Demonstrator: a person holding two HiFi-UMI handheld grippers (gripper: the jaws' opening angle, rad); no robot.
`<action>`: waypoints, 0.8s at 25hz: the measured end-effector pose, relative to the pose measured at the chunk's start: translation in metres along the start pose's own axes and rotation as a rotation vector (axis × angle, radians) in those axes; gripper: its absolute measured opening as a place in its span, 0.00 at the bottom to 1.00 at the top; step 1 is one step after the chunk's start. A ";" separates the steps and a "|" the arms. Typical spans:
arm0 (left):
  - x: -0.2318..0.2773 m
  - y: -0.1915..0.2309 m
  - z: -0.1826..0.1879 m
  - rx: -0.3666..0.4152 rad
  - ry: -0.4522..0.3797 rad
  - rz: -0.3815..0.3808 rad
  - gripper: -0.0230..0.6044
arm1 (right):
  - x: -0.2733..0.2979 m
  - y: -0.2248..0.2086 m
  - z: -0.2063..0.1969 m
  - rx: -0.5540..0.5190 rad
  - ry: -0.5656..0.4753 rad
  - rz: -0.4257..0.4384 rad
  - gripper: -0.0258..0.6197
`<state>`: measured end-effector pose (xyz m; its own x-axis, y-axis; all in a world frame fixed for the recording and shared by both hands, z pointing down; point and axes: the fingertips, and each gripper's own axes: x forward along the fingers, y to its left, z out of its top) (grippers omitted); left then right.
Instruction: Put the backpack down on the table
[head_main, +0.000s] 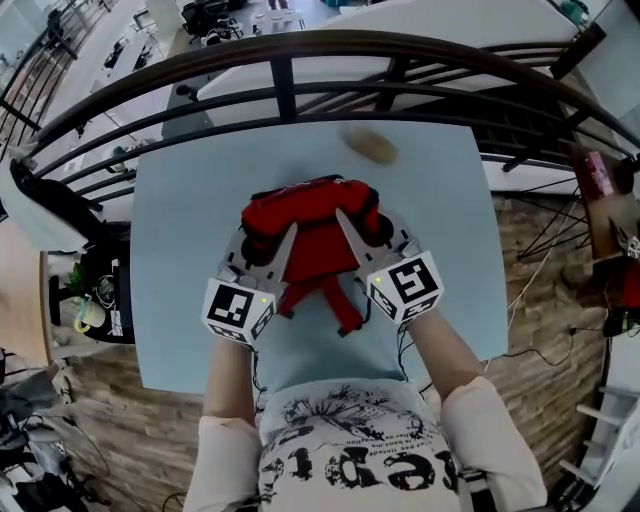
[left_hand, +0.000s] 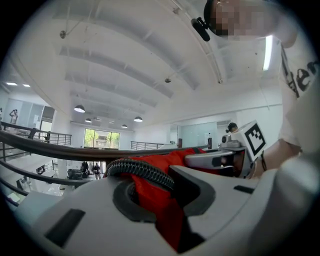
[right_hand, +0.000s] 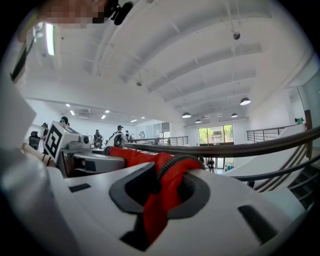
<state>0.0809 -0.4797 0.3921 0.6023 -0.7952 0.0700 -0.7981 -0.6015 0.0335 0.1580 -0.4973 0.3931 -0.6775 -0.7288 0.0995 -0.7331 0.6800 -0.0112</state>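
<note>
A red backpack (head_main: 312, 222) with black trim is over the middle of the light blue table (head_main: 180, 250); I cannot tell whether it touches the top. Its straps (head_main: 335, 300) trail toward me. My left gripper (head_main: 268, 240) is shut on the bag's left side and my right gripper (head_main: 365, 232) on its right side. In the left gripper view red fabric (left_hand: 155, 205) and a black zipper edge (left_hand: 142, 170) are pinched between the jaws, with the right gripper (left_hand: 220, 159) beyond. The right gripper view shows red fabric (right_hand: 160, 200) clamped likewise, and the left gripper (right_hand: 87, 161) opposite.
A blurred brown object (head_main: 372, 147) lies on the table's far side. A dark curved railing (head_main: 300, 55) runs behind the table. A chair and a plant (head_main: 85, 290) stand to the left, wooden floor and cables to the right.
</note>
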 end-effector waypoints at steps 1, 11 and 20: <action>-0.002 0.000 -0.003 -0.005 0.004 0.004 0.15 | 0.000 0.002 -0.003 0.001 -0.003 0.003 0.13; -0.022 -0.007 -0.050 -0.117 0.036 0.063 0.15 | -0.012 0.023 -0.044 0.003 0.007 0.042 0.13; -0.050 -0.023 -0.087 -0.120 0.051 0.091 0.17 | -0.032 0.049 -0.079 0.015 -0.001 0.024 0.13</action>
<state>0.0678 -0.4200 0.4744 0.5283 -0.8392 0.1290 -0.8473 -0.5114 0.1434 0.1484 -0.4341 0.4681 -0.6953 -0.7121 0.0977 -0.7172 0.6963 -0.0289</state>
